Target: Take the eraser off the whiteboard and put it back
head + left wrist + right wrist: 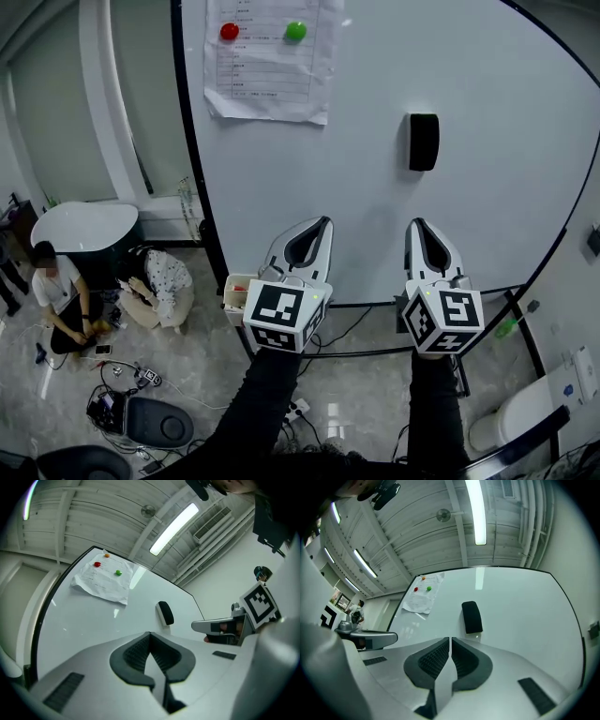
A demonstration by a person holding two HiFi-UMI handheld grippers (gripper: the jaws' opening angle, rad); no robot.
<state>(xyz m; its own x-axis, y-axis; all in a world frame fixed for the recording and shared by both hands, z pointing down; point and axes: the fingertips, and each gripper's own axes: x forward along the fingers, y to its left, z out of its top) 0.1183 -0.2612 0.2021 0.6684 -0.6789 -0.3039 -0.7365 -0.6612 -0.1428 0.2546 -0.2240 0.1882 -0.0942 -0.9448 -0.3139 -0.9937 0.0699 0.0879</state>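
From above, the whiteboard (487, 187) stands upright with the black eraser (424, 142) stuck to it, upright, right of the middle and well below the top edge. A sheet of paper (267, 66) hangs at the upper left of the board under a red magnet (229, 31) and a green magnet (295, 31). Both tools point at the board. The left gripper (322, 223) is below and to the left of the eraser, and the right gripper (416, 225) is almost straight beneath it. Neither touches the eraser, and bare board shows between it and the tips. Down on the floor at the left a person (58, 292) sits beside a round white table (84, 227). In the left gripper view, the two ribbed pads of the left gripper (150, 634) are pressed together at the tip with nothing between them. The eraser (165, 612) sits on the board just beyond and slightly right, and the paper (104, 581) lies farther up to the left. The right gripper (196, 626) reaches in from the right edge. In the right gripper view, the right gripper (450, 640) also has its pads closed on each other and empty. The eraser (472, 617) is right ahead, a little right of the tip line, apart from the pads. The paper (423, 595) is off to the upper left, and the left gripper (393, 637) comes in from the left.
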